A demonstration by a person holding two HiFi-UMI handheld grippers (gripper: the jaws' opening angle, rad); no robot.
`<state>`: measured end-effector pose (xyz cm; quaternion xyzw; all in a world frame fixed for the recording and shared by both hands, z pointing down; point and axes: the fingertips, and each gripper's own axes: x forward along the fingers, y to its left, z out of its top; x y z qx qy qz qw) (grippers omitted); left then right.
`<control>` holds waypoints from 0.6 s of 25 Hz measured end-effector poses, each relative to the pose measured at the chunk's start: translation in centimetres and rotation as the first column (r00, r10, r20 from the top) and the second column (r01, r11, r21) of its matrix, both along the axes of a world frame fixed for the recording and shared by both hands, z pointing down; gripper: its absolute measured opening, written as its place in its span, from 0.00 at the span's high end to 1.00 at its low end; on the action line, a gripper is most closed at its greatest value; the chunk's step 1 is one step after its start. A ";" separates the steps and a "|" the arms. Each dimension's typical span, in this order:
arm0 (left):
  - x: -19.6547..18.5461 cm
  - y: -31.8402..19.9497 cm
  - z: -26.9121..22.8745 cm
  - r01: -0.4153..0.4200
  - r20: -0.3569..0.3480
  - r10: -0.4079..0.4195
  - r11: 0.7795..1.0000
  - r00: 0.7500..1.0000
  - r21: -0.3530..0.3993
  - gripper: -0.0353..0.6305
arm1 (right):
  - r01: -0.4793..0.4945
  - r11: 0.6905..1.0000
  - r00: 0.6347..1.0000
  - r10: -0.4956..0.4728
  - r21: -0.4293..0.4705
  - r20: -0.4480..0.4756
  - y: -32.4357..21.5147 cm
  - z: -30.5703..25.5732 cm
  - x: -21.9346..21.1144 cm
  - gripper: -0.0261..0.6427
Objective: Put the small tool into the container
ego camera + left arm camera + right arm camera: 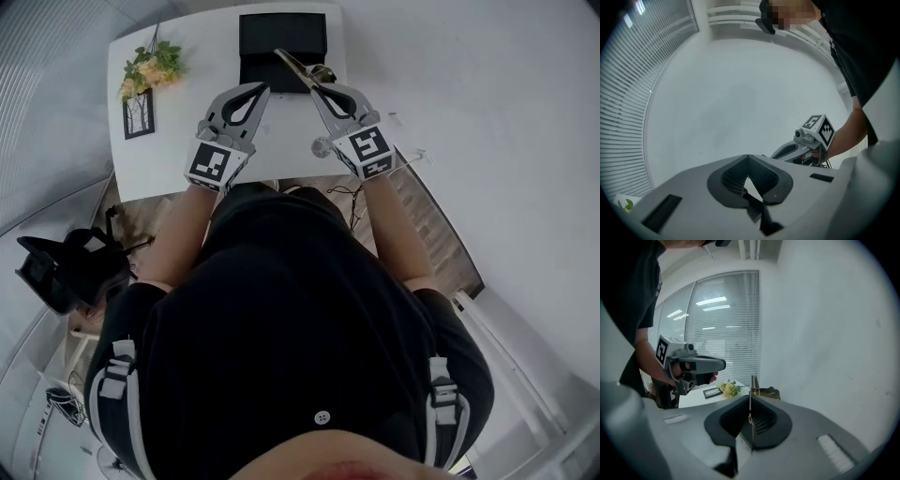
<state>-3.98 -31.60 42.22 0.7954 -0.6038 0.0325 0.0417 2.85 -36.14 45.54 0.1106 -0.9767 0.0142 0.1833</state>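
A black box-shaped container (281, 42) stands at the far middle of the white table (178, 159). My right gripper (315, 86) is shut on a small thin metal tool (298, 66), whose free end reaches over the container in the head view. In the right gripper view the tool (750, 394) sticks up from between the shut pads of the right gripper (750, 404), its brass-coloured end (765, 392) beyond them. My left gripper (260, 87) hovers just left of it, shut on nothing. In its own view the left gripper (748, 158) faces a bare wall.
Yellow flowers (150, 66) and a small picture frame (138, 114) lie at the table's left end. A small round object (322, 147) rests near the table's front edge. Dark gear (66, 267) sits on the floor at the left. Window blinds (722, 333) line the side.
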 end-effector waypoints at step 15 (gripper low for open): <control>-5.9 -3.1 3.8 0.201 -0.048 -0.204 0.978 0.978 -0.051 0.94 | 0.246 0.959 0.926 -0.275 -0.141 -0.259 -3.5 10.1 -6.1 0.93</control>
